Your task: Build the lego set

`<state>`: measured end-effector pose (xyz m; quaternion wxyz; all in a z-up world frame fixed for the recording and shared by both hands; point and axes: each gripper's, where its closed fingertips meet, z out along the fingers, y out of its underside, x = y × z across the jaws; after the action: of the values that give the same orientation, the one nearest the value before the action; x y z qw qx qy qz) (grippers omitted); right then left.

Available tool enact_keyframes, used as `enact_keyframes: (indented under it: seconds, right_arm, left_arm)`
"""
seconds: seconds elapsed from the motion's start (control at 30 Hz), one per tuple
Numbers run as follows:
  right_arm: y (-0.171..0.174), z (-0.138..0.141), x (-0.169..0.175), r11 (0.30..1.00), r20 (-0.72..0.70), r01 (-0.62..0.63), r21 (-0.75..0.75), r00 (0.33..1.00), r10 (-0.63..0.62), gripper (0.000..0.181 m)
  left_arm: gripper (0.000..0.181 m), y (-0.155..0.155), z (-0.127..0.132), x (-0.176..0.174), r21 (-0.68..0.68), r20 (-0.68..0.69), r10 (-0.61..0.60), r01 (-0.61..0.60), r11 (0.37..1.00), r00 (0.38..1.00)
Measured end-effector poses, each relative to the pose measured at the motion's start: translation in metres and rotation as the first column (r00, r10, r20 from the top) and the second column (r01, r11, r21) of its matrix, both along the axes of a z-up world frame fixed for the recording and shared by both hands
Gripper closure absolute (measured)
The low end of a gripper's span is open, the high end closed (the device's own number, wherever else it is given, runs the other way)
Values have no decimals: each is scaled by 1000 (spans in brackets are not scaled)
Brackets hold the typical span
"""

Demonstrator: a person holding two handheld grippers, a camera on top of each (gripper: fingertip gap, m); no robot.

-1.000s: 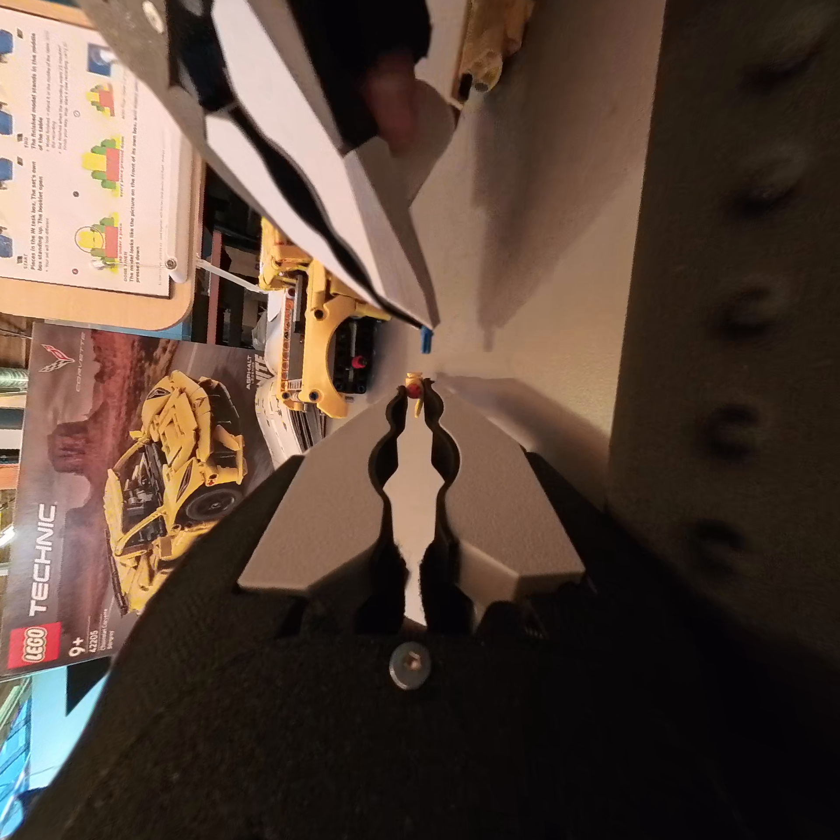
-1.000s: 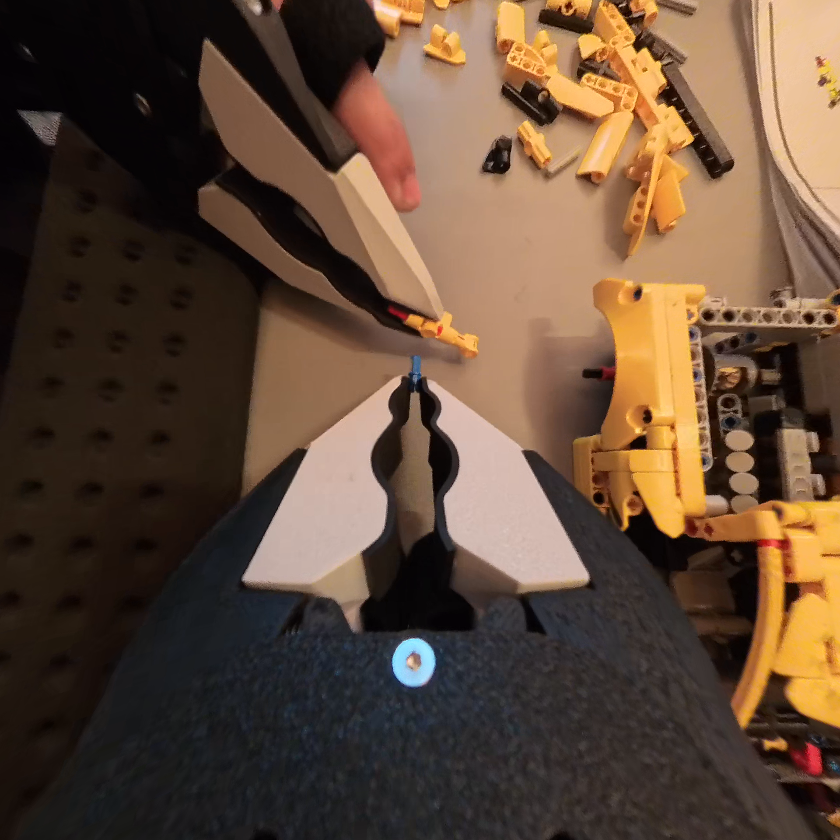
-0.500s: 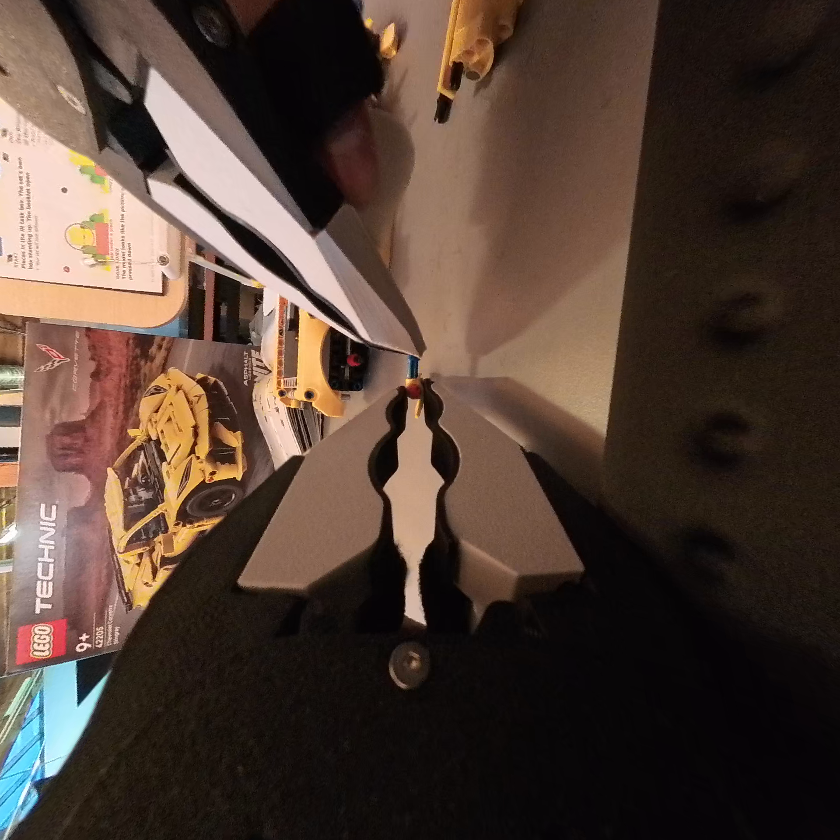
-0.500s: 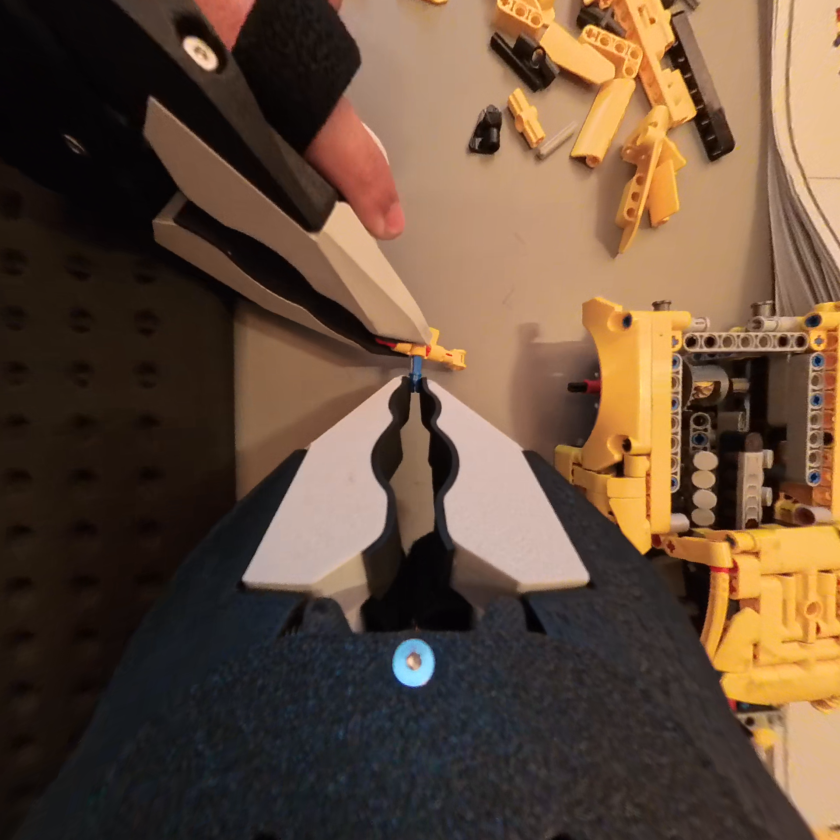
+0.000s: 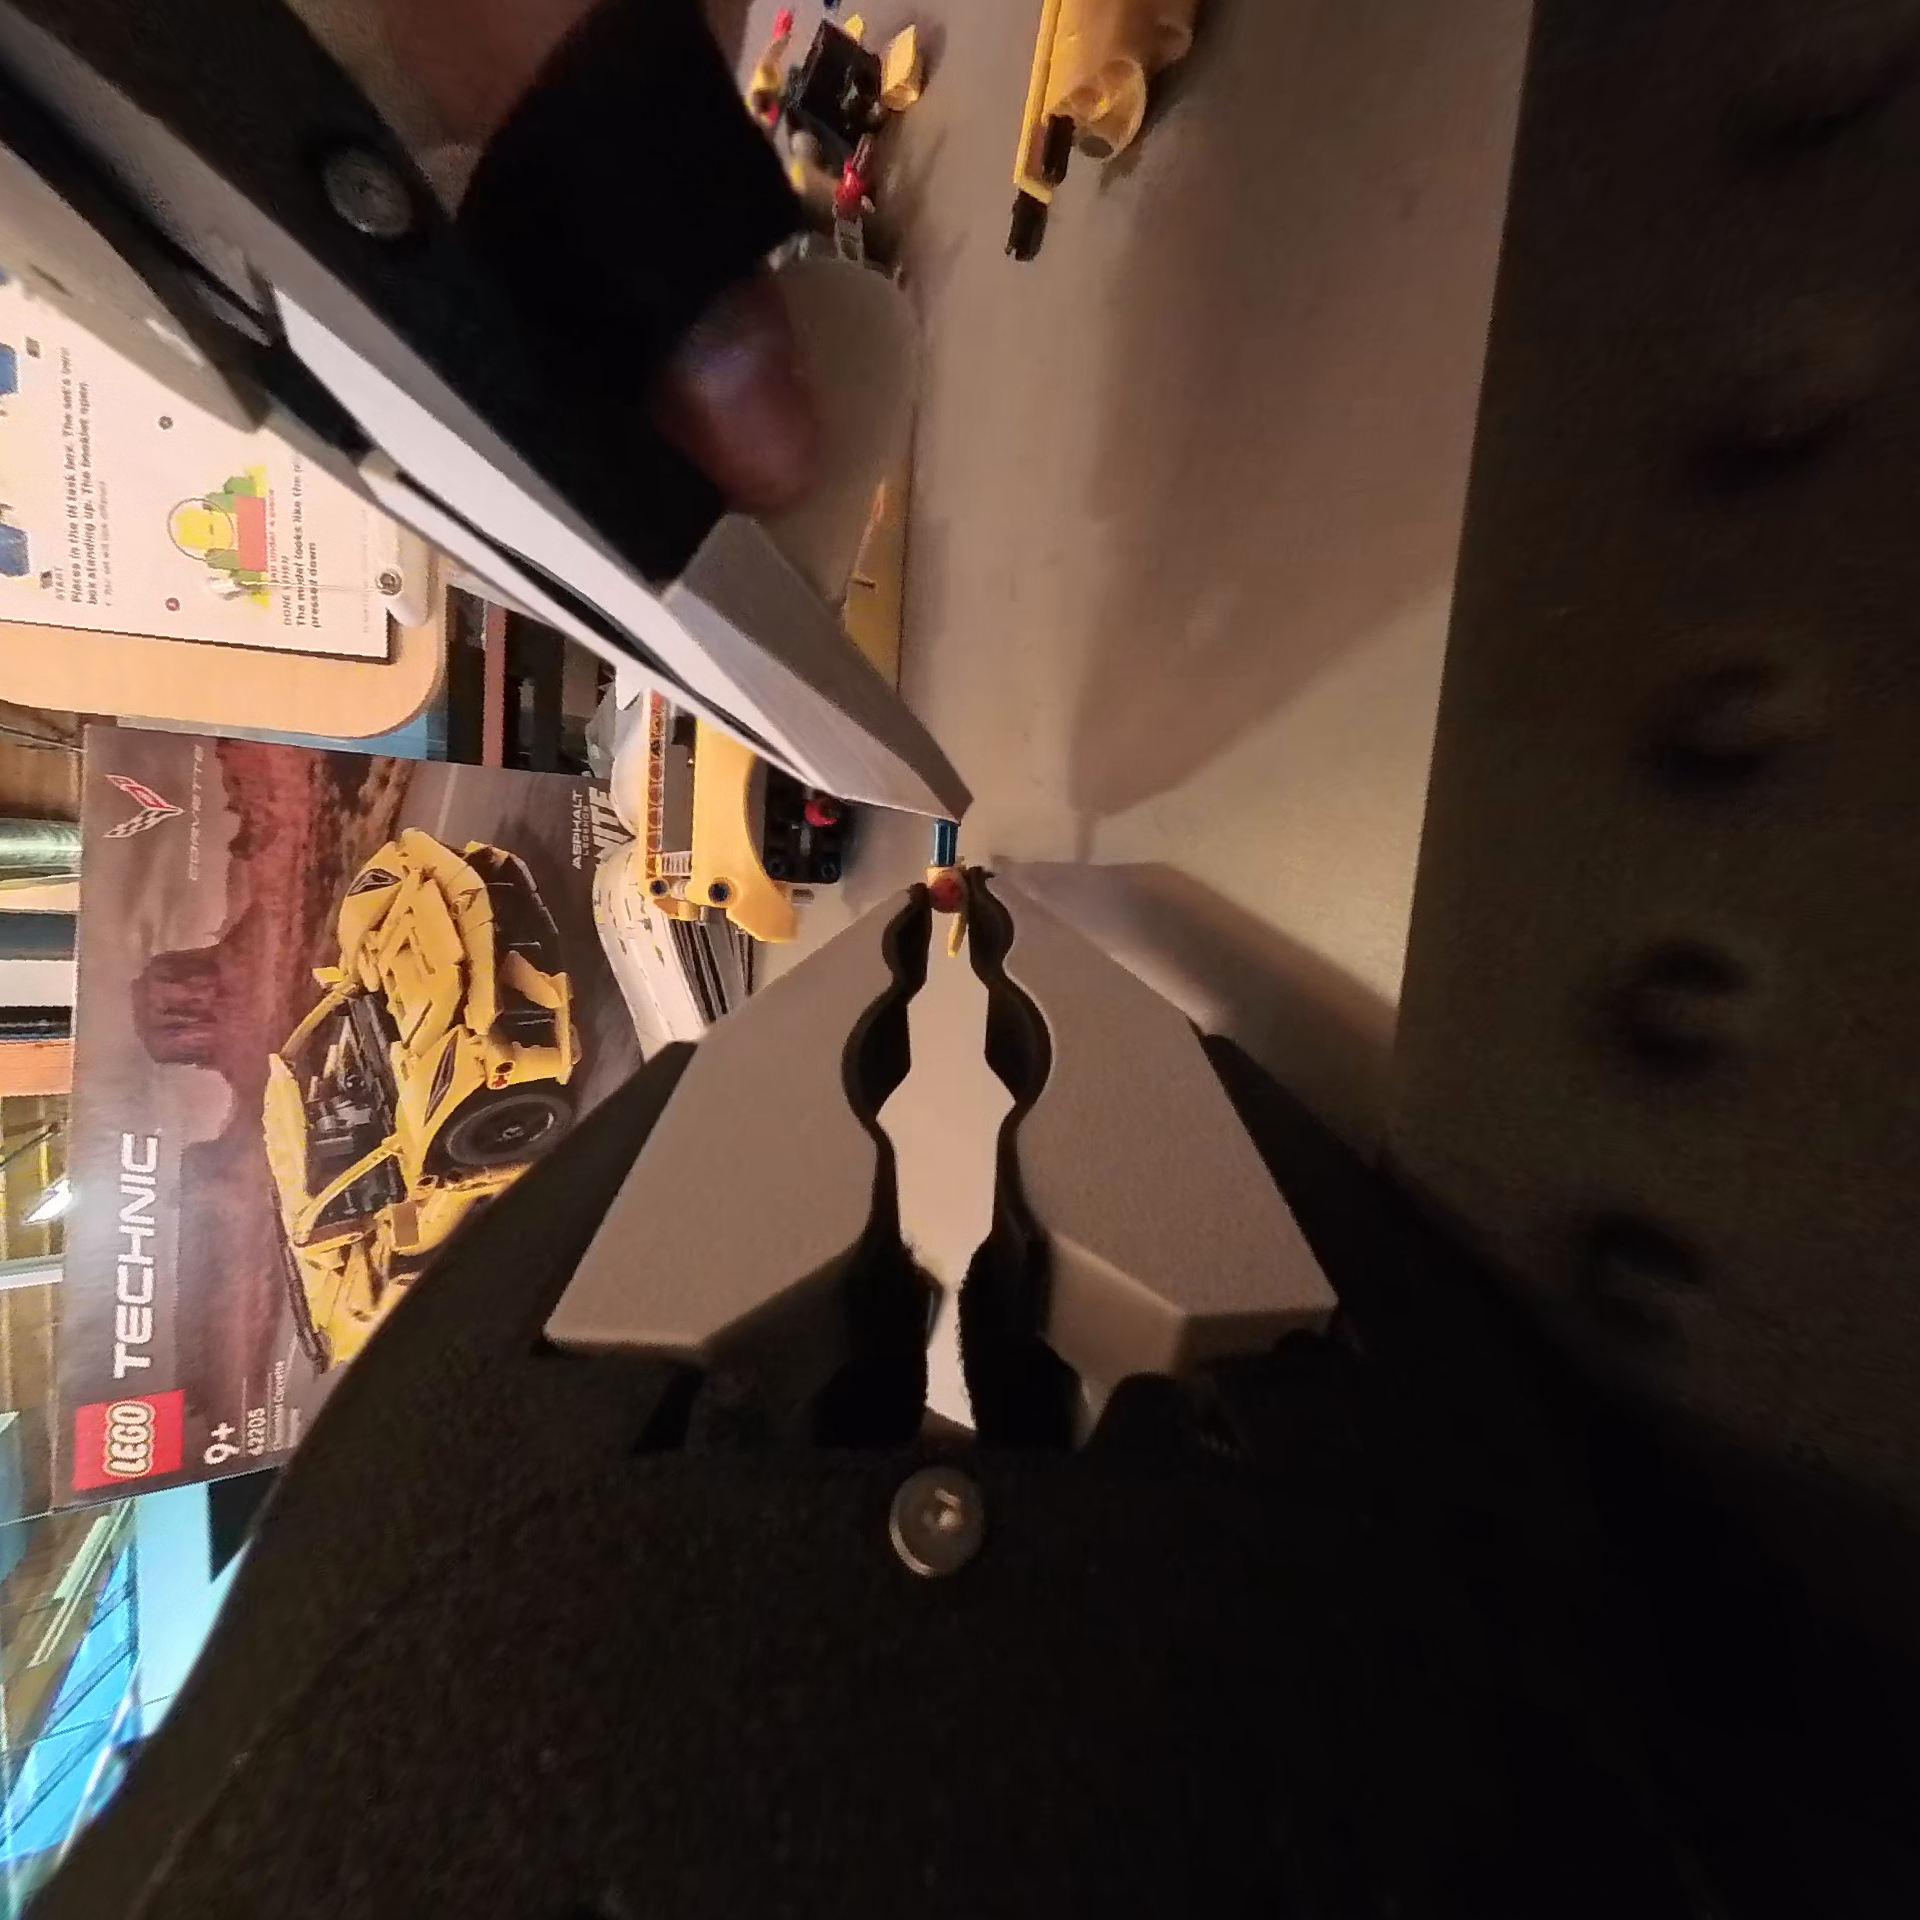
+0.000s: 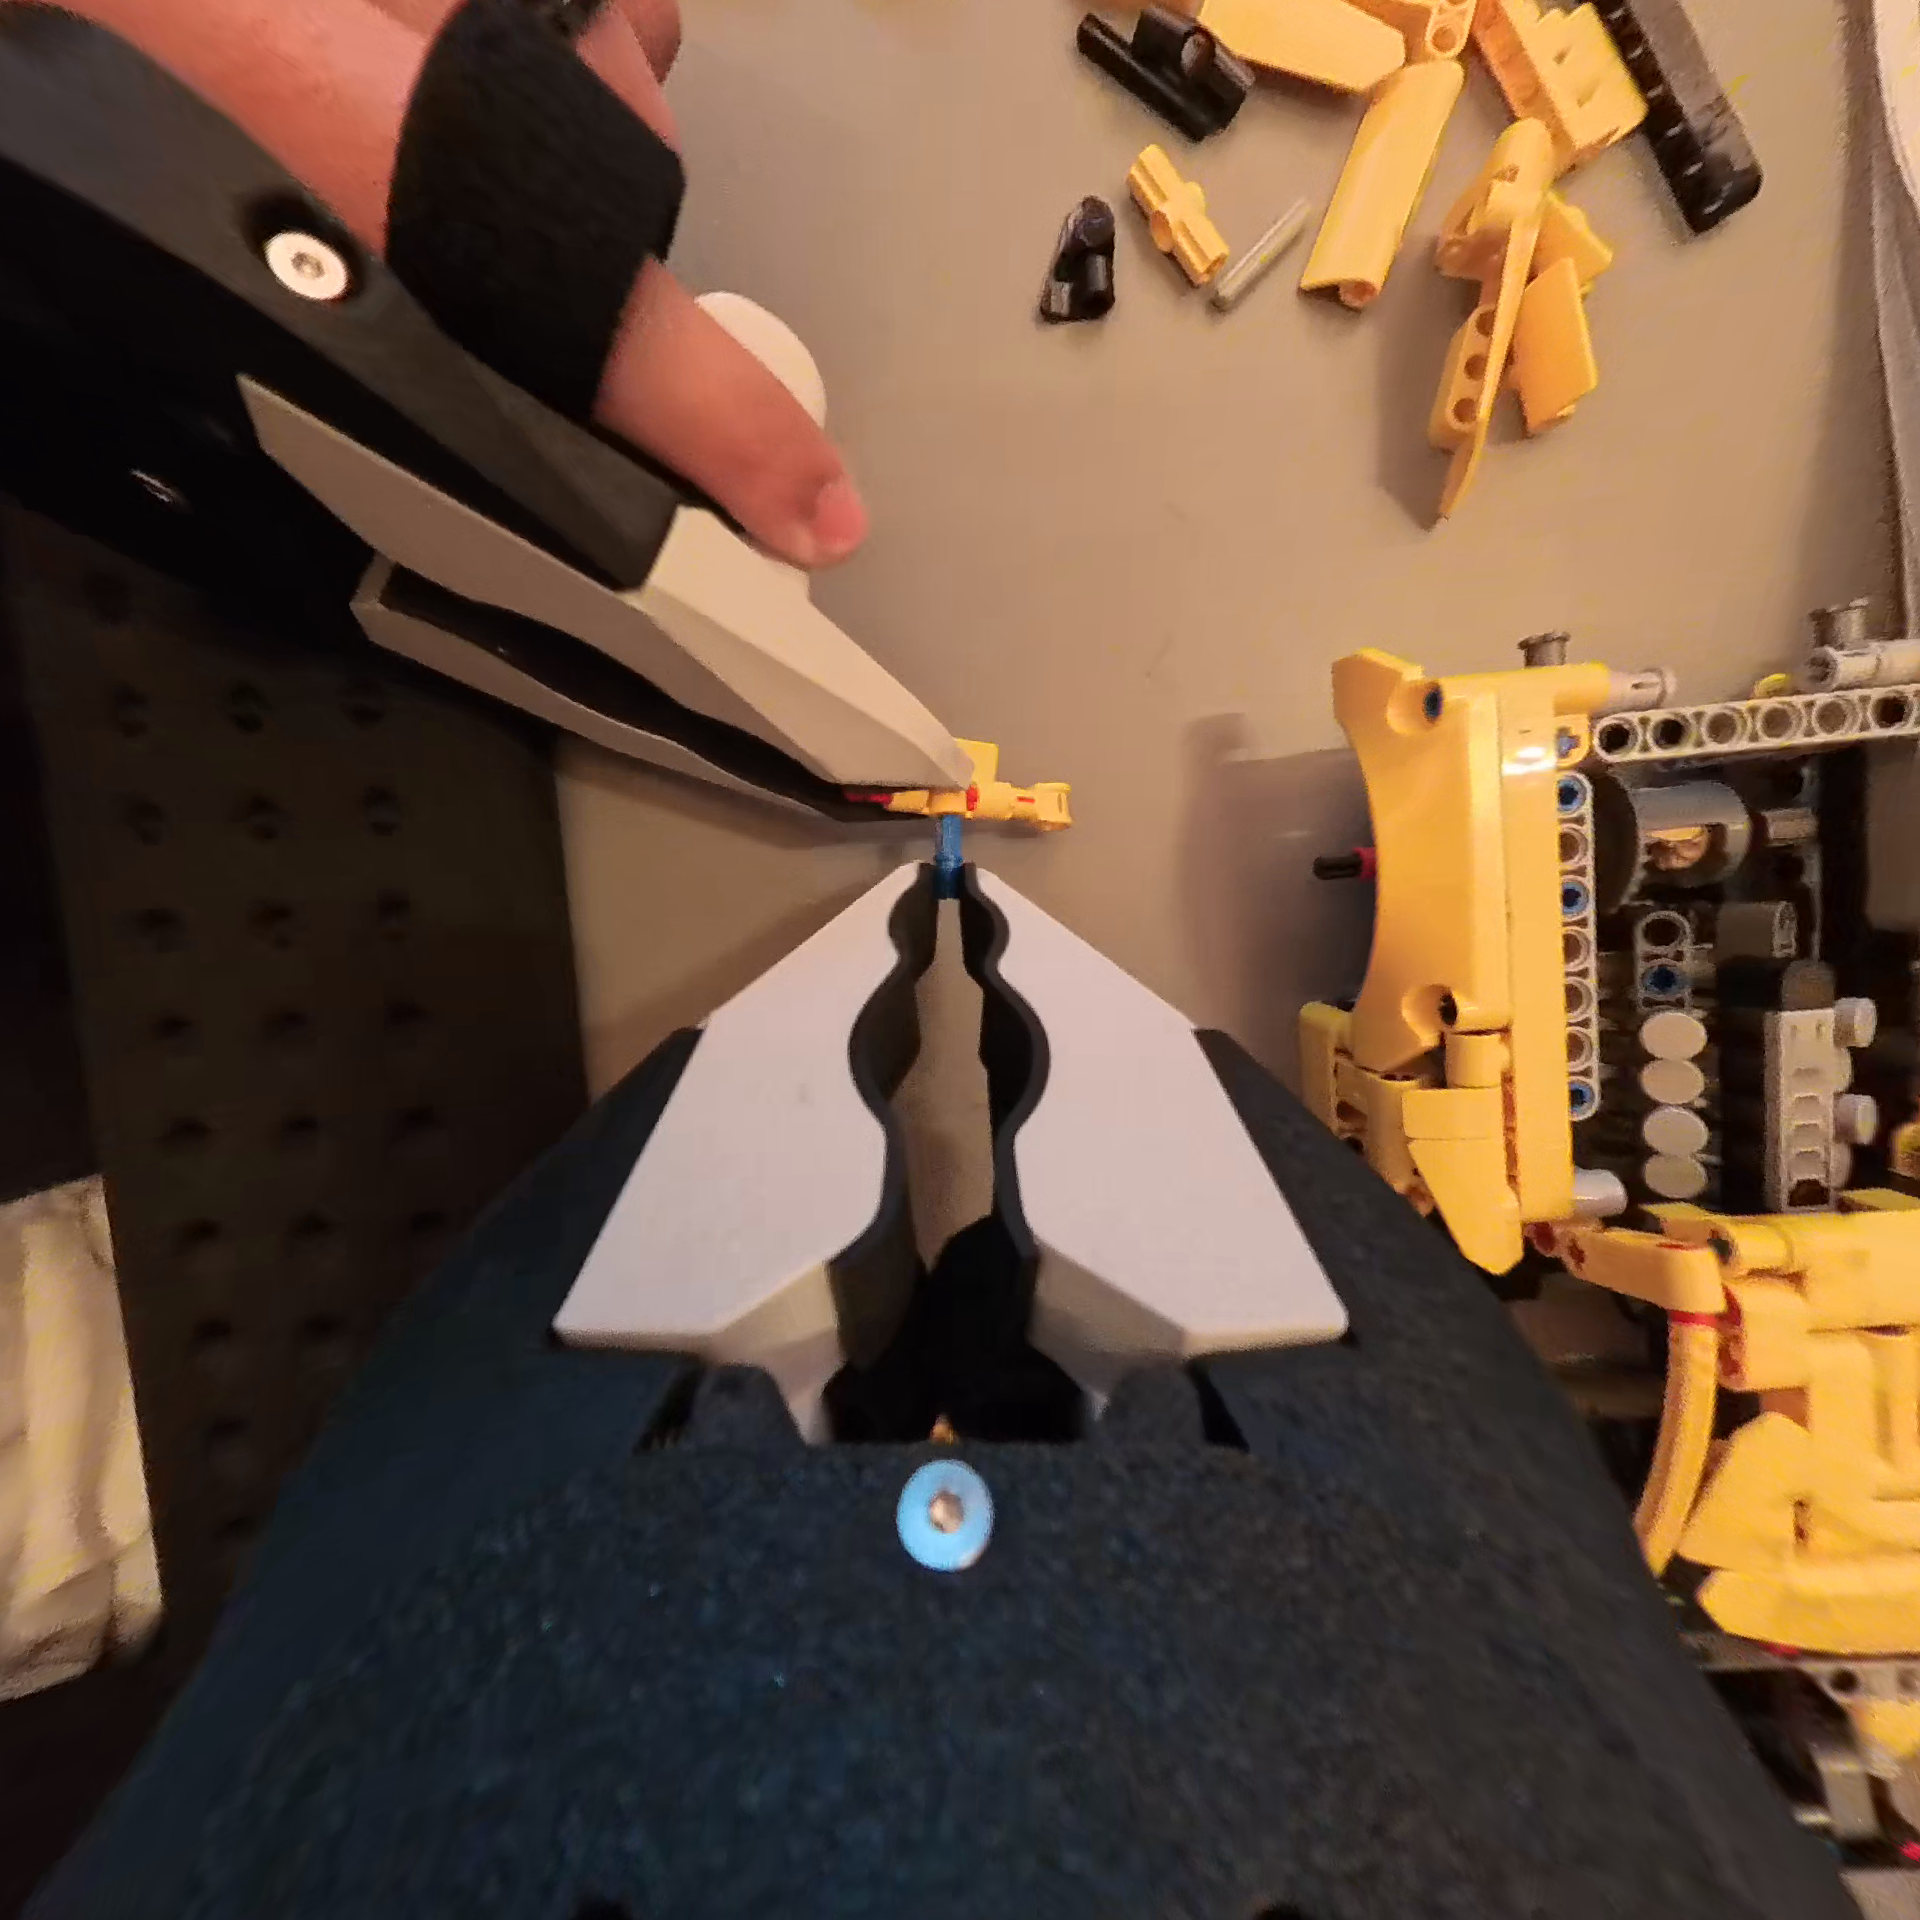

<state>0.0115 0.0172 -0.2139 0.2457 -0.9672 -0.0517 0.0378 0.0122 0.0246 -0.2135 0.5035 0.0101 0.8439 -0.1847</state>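
Note:
In the left wrist view my left gripper (image 5: 951, 899) is shut on a small yellow connector piece (image 5: 954, 914) with red pins. In the right wrist view it (image 6: 951, 792) comes in from the upper left, and the yellow piece (image 6: 1003, 805) sticks out past its tips. My right gripper (image 6: 948, 878) is shut on a short blue pin (image 6: 948, 854). The pin's tip touches the underside of the yellow piece. In the left wrist view the right gripper (image 5: 958, 821) reaches down from the upper left with the blue pin (image 5: 943, 840) at its tip.
The part-built yellow car model (image 6: 1455, 935) stands to the right on the grey table (image 6: 1091, 540). Loose yellow and black parts (image 6: 1455, 177) lie at the far right. A dark perforated mat (image 6: 260, 935) lies on the left. The set's box (image 5: 312, 1039) and an instruction board (image 5: 208, 499) stand behind. My two grippers' fingertips are within a few centimetres of each other.
The two grippers have closed the gap between them. The blue pin, apart from the yellow piece a second ago, now touches it.

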Motion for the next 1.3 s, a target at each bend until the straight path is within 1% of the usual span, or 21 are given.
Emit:
enact_keyframes:
  seconds: [0.13, 0.23, 0.3, 0.37, 0.47, 0.57, 0.67, 0.8, 0.97, 1.0, 1.07, 1.13, 1.3]
  right_arm:
    - [0, -1, -1, 1000, -11, -13, -8, 1000, 13, 178]
    - [-3, 0, -2, 996, 36, -81, -24, 996, 82, 178]
    - [-2, -1, -2, 996, 29, -75, -39, 997, 77, 178]
    - [-2, 0, -2, 999, -58, -34, -38, 998, 31, 178]
    - [-3, 3, -5, 999, -256, 32, -31, 966, -39, 178]
    - [-4, 3, -7, 998, -358, 55, -42, 931, -67, 178]
    - [-4, 4, -6, 998, -337, 25, -60, 941, -44, 178]
    - [-4, 4, -4, 991, -200, -66, -119, 979, 41, 179]
    - [-3, 3, -2, 974, -66, -145, -175, 989, 135, 178]
    - [-2, 3, -2, 974, -55, -140, -179, 990, 132, 178]
    - [-1, 3, -2, 978, -63, -119, -170, 992, 110, 178]
    - [1, 4, 0, 988, -109, -75, -137, 992, 60, 178]
    - [0, 12, 0, 997, -211, -19, -69, 978, 4, 178]
  left_arm:
    - [175, -1, 0, 0, 8, 5, -5, 5, 1000, 1000]
    - [175, -3, -1, -2, 0, -6, -18, 18, 1000, 1000]
    - [175, -2, -1, -1, 15, 4, -17, 17, 1000, 1000]
    - [175, -2, 0, -1, 23, 17, -17, 16, 1000, 1000]
    - [175, -3, 3, -1, 28, 41, -23, 22, 999, 999]
    - [175, -4, 3, -1, 32, 47, -30, 29, 999, 998]
    - [175, -4, 3, -1, 33, 45, -32, 31, 999, 998]
    - [175, -4, 2, -2, 28, 34, -32, 32, 999, 999]
    - [175, -3, -1, -2, -1, -3, -25, 25, 1000, 1000]
    - [175, -3, -1, -2, -8, -12, -22, 22, 1000, 1000]
    - [175, -2, -1, -1, -26, -28, -13, 13, 1000, 1000]
    - [175, 0, 0, 0, -53, -37, -2, 0, 999, 999]
    - [175, -1, 7, 0, -183, -108, -11, -9, 983, 994]
